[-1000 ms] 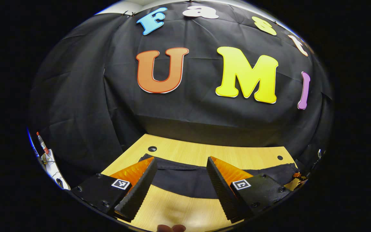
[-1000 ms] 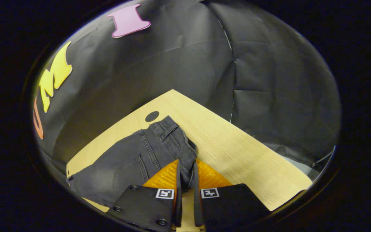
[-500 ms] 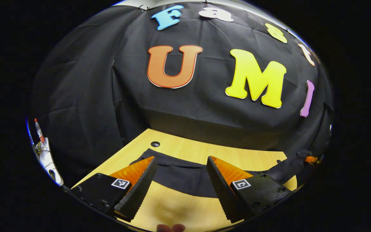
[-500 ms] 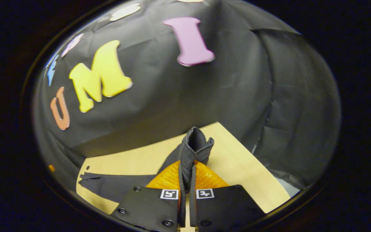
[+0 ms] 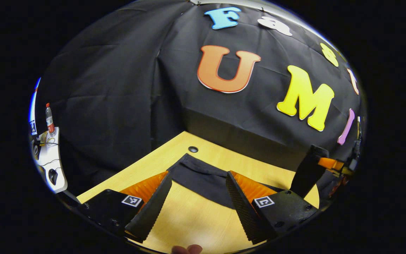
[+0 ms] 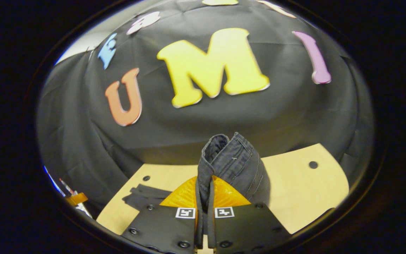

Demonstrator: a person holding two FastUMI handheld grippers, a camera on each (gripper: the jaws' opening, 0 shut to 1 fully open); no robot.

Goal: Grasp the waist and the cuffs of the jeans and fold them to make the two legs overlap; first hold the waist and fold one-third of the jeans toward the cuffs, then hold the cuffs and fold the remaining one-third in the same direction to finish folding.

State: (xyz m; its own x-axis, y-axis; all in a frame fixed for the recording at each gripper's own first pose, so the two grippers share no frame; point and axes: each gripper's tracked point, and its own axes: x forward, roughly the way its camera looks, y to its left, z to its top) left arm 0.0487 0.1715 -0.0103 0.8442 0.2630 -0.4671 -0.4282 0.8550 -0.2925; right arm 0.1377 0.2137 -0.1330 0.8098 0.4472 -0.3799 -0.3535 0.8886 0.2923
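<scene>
Dark grey jeans lie on a wooden table [image 5: 189, 218]. In the left gripper view their cuff end [image 5: 203, 173] rests flat, just beyond my left gripper [image 5: 198, 175], which is open above bare wood with nothing between its fingers. At the far right of that view, the right gripper [image 5: 324, 164] holds a raised stretch of jeans [image 5: 307, 174]. In the right gripper view, my right gripper [image 6: 204, 180] is shut on the waist [image 6: 229, 158]. The waist stands bunched above the table [image 6: 294, 190], and the cuff end [image 6: 146, 194] lies flat at the left.
Small round holes mark the tabletop, one hole [image 5: 193, 149] near the cuffs and another hole [image 6: 313, 164] at the right. A white stand [image 5: 49, 158] with a bottle [image 5: 49, 120] sits off the table's left. Black cloth walls close the back.
My right gripper has lifted the waist off the table and swung to face the back wall. My left gripper stayed open and turned left, with the cuffs still flat.
</scene>
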